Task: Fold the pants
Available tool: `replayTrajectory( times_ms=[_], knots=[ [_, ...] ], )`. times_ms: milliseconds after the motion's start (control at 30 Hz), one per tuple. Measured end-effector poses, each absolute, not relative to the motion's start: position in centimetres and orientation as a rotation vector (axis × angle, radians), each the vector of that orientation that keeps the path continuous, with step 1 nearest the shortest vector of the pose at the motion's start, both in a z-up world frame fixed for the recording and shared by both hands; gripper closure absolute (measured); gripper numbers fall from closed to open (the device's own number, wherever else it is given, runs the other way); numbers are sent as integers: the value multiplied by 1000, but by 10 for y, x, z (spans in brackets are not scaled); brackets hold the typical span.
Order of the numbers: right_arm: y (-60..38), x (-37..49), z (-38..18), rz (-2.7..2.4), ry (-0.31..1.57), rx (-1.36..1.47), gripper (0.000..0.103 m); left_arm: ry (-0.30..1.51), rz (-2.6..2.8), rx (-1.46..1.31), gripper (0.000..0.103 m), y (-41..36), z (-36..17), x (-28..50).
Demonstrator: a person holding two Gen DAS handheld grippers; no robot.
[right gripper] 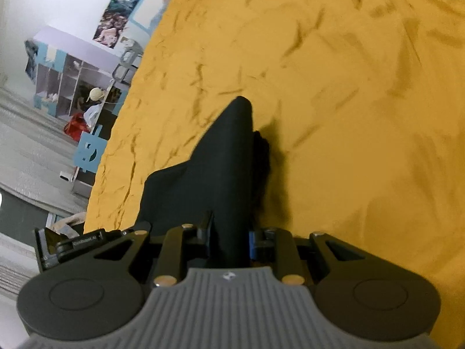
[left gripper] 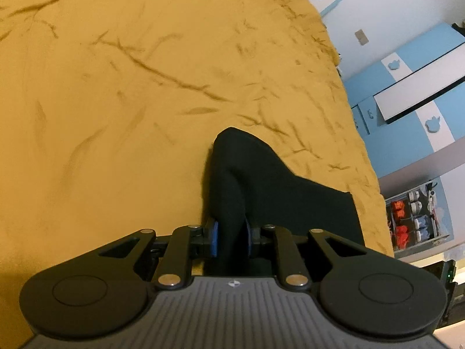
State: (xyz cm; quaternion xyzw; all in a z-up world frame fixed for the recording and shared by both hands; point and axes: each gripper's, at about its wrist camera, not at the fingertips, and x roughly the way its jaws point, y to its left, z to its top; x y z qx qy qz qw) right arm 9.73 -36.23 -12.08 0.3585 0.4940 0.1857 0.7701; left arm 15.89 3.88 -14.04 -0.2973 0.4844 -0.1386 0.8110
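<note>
Two grippers each pinch a bunch of the black pants (left gripper: 232,171). The left gripper (left gripper: 231,237) has its blue-padded fingers (left gripper: 214,237) clamped on a ridge of cloth that rises ahead and spreads right over the wrinkled mustard bed cover (left gripper: 116,87). The right gripper (right gripper: 229,238) is likewise closed on a peaked fold, the rest trailing left. Blue-and-white cabinets (left gripper: 407,67) and a cubby shelf (right gripper: 66,81) stand beyond the bed.

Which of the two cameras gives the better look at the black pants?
The left wrist view: the pants show a pinched fold plus a flat panel spreading right across the yellow bedcover. The right wrist view shows only a bunched peak.
</note>
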Motion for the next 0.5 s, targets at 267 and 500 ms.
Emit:
replayTrajectory(
  times_ms=[267, 500],
  knots=[
    [-367, 97, -134, 390, 1096, 829, 85, 1036, -297, -609, 74, 45, -145, 156],
    [-378, 89, -109, 337, 1063, 722, 77, 1010, -254, -517, 71, 52, -122, 136]
  ],
)
